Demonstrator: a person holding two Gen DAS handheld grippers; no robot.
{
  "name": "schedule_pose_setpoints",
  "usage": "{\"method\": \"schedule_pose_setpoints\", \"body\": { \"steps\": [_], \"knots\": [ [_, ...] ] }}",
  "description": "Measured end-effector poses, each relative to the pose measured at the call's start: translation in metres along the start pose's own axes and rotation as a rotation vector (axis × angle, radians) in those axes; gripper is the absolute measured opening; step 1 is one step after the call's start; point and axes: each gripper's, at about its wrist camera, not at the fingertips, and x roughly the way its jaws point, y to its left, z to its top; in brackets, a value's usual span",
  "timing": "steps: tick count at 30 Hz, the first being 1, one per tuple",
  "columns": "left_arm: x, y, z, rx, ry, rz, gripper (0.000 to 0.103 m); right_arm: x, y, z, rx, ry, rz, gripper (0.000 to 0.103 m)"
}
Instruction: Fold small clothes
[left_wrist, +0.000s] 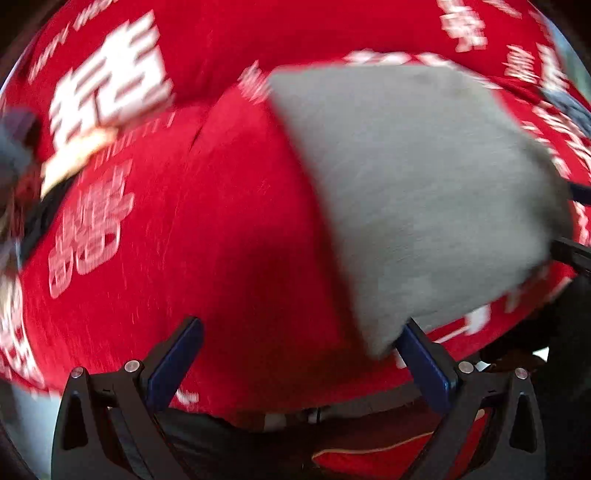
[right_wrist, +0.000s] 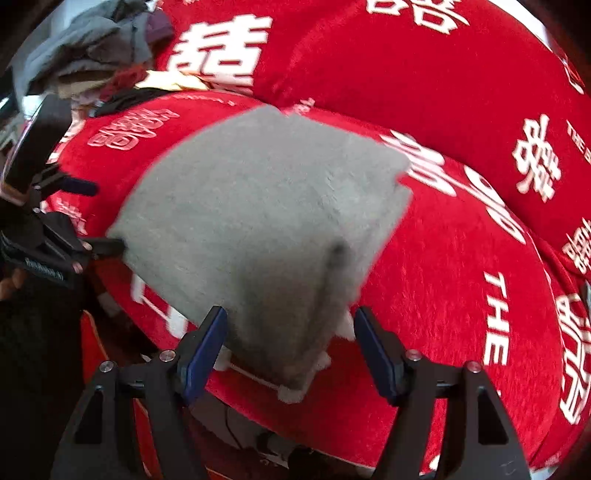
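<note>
Red printed cushions (right_wrist: 443, 258), folded grey cloth (right_wrist: 258, 221), clothes pile (right_wrist: 92, 48) right view only.

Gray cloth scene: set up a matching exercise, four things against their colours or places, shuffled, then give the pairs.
Things:
1. cloth
2. cover
3. finger pads
4. clothes pile

Descriptions:
A. blue
B. upper left of the right wrist view
C. gray, lying on the cover
D. red with white lettering

Pairs: 1-C, 2-D, 3-A, 4-B
</note>
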Motion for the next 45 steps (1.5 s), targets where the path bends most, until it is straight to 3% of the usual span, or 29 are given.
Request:
{"method": "schedule_pose_setpoints", "body": {
  "steps": [3, 6, 10, 13, 15, 17, 20, 25, 28, 33, 38, 41, 45],
  "knots": [
    [-0.004, 0.015, -0.013, -0.055, 0.042, -0.045, 0.103, -0.006, -0.013, -0.010, 0.039, 0.029, -0.003, 0.074],
    [-0.033, 0.013, -0.008, -0.036, -0.031, -0.092, 0.103, -0.021, -0.016, -0.006, 0.019, -0.008, 0.012, 0.074],
    [-0.049, 0.013, 0.036, -0.141, -0.112, -0.183, 0.103, -0.026, 0.001, 0.022, -0.040, -0.103, 0.086, 0.074],
    [-0.026, 0.003, 0.069, -0.177, -0.092, -0.142, 0.103, -0.008, 0.007, 0.033, -0.060, -0.094, 0.105, 0.074],
    [-0.006, -0.006, 0.076, -0.140, -0.029, -0.049, 0.103, 0.009, 0.006, 0.028, -0.058, -0.037, 0.089, 0.074],
    [-0.006, -0.007, 0.071, -0.149, -0.031, -0.063, 0.103, 0.012, -0.002, 0.018, -0.048, -0.001, 0.068, 0.074],
    [-0.019, -0.011, 0.070, -0.124, -0.052, -0.066, 0.103, -0.001, -0.024, 0.015, -0.010, -0.015, 0.119, 0.074],
    [-0.028, -0.027, 0.088, -0.082, -0.107, -0.063, 0.103, -0.013, -0.041, 0.057, -0.113, -0.108, 0.125, 0.077],
    [-0.019, -0.034, 0.097, -0.078, -0.083, -0.038, 0.103, 0.013, -0.047, 0.083, -0.190, -0.077, 0.147, 0.078],
    [-0.008, -0.036, 0.101, -0.095, -0.050, -0.036, 0.103, 0.056, -0.054, 0.106, -0.206, 0.009, 0.191, 0.079],
    [-0.002, -0.036, 0.104, -0.105, -0.036, -0.045, 0.103, 0.079, -0.084, 0.112, -0.053, 0.032, 0.233, 0.087],
    [-0.003, -0.035, 0.107, -0.112, -0.020, -0.047, 0.103, 0.066, -0.087, 0.112, 0.010, 0.016, 0.158, 0.087],
    [-0.008, -0.035, 0.110, -0.126, -0.026, -0.067, 0.103, 0.040, -0.057, 0.104, -0.070, -0.038, 0.115, 0.087]
  ]
}}
